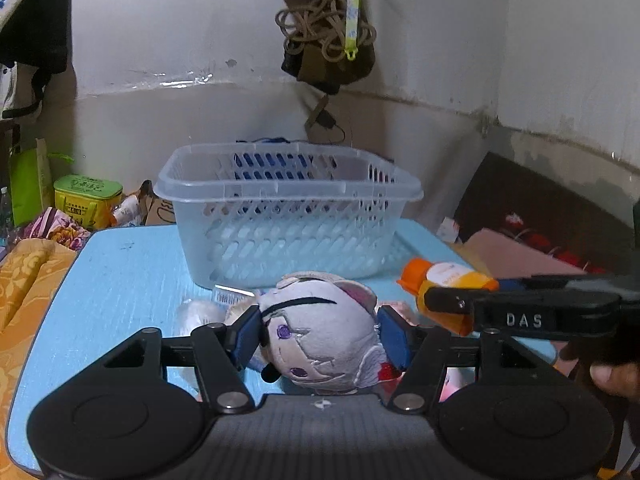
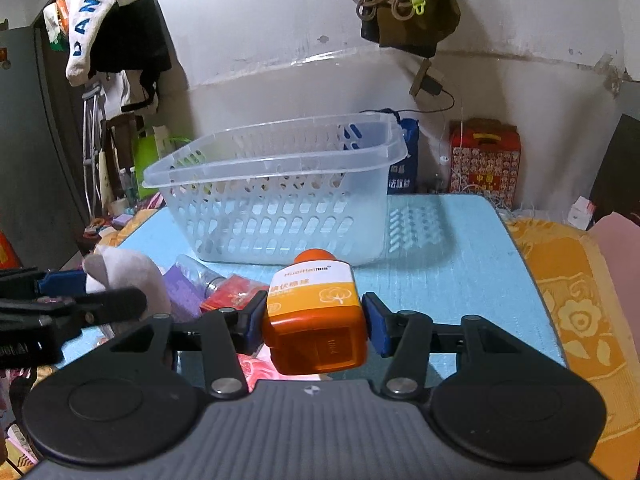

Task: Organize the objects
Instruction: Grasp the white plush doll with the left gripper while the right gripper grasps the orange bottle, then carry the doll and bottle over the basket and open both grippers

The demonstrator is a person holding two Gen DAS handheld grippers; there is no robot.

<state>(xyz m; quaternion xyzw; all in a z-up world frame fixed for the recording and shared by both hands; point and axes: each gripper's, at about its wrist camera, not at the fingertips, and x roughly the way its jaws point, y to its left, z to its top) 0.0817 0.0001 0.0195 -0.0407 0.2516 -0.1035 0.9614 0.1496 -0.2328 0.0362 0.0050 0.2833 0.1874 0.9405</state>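
A clear plastic basket (image 1: pixel 288 216) stands at the back of the light blue table (image 1: pixel 120 280); it also shows in the right wrist view (image 2: pixel 280 200). My left gripper (image 1: pixel 320 338) is shut on a grey plush doll head (image 1: pixel 320 340) in front of the basket. My right gripper (image 2: pixel 314 322) is shut on an orange bottle with a white label (image 2: pixel 316 312), just right of the doll; the bottle also shows in the left wrist view (image 1: pixel 444 280). The doll appears at the left of the right wrist view (image 2: pixel 124 276).
A clear small bottle (image 2: pixel 200 276), a purple pack (image 2: pixel 180 292) and a red packet (image 2: pixel 232 296) lie on the table between the grippers. Yellow patterned bedding (image 2: pixel 580 300) borders the table. A green tin (image 1: pixel 86 200) and a red box (image 2: pixel 484 160) stand behind.
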